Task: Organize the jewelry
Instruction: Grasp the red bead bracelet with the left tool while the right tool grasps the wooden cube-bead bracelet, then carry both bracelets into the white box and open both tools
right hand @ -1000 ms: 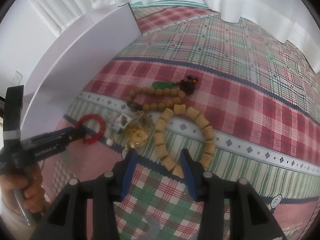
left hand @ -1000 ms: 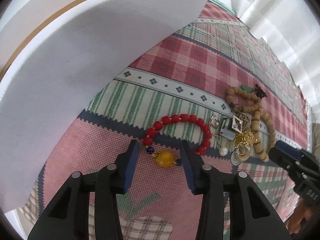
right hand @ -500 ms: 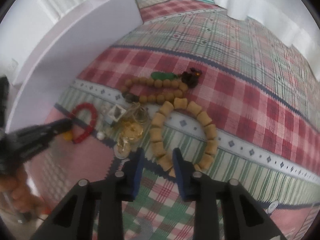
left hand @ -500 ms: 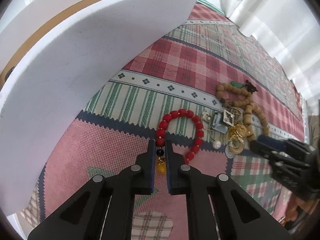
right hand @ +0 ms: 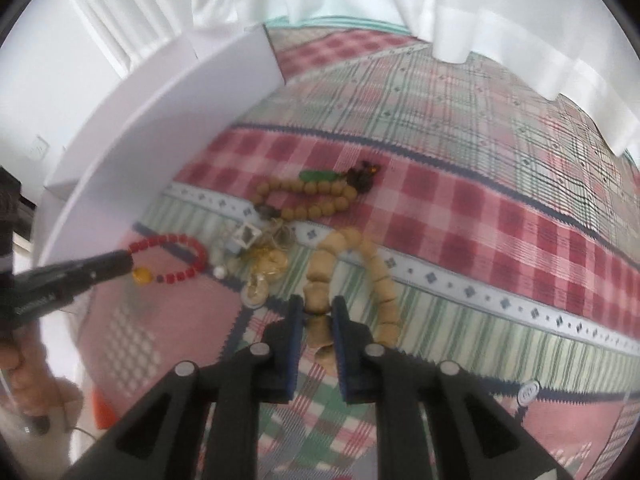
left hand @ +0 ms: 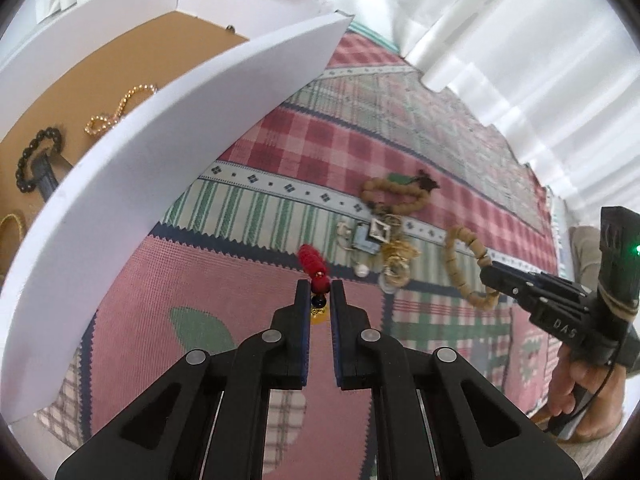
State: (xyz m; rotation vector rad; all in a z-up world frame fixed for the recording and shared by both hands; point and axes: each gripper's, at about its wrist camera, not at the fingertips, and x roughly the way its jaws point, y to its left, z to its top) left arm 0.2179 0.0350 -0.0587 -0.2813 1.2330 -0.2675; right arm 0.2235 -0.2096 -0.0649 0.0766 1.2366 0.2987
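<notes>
Both bracelets lifted: left gripper [left hand: 321,289] red bracelet [left hand: 313,263], right gripper [right hand: 317,312] wooden bracelet [right hand: 352,280].

Black hand-held gripper [left hand: 320,292], blue pads [left hand: 306,336], silver screws.

the white box wall [left hand: 168,184] hides part of the black bead bracelet [left hand: 38,160]; the gold bangle [left hand: 12,224] is cut off at the edge.

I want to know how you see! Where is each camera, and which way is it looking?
Left wrist: sits on the left gripper, looks down its fingers at the red bracelet they pinch; the person's right hand shows.
Right wrist: sits on the right gripper, looks down at the tan bracelet it pinches; the person's left hand shows.
Both share: bracelets, jewelry pile, white box.
</notes>
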